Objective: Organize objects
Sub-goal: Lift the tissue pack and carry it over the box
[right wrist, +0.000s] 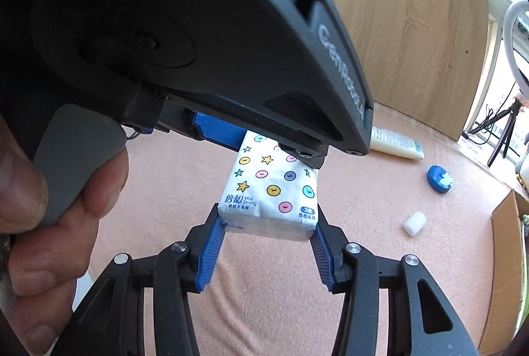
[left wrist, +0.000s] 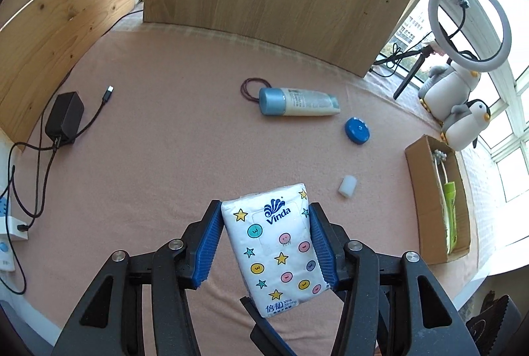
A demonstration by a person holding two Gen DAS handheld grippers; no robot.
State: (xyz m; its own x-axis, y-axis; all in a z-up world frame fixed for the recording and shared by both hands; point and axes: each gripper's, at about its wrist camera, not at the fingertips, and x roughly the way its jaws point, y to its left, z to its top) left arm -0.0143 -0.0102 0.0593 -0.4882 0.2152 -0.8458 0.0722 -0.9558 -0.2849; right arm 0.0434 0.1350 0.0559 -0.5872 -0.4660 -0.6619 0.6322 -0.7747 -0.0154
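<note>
Right wrist view: the left gripper's body (right wrist: 198, 25) fills the upper left, hiding the far end of the tissue pack (right wrist: 271, 194) and most of the lotion tube (right wrist: 396, 144). The cardboard box (right wrist: 506, 257), at the surface's right edge, is cut by the frame. Left wrist view: print on the lotion tube (left wrist: 307, 103) is too small to read; box contents (left wrist: 446, 190) are partly hidden by its wall.
</note>
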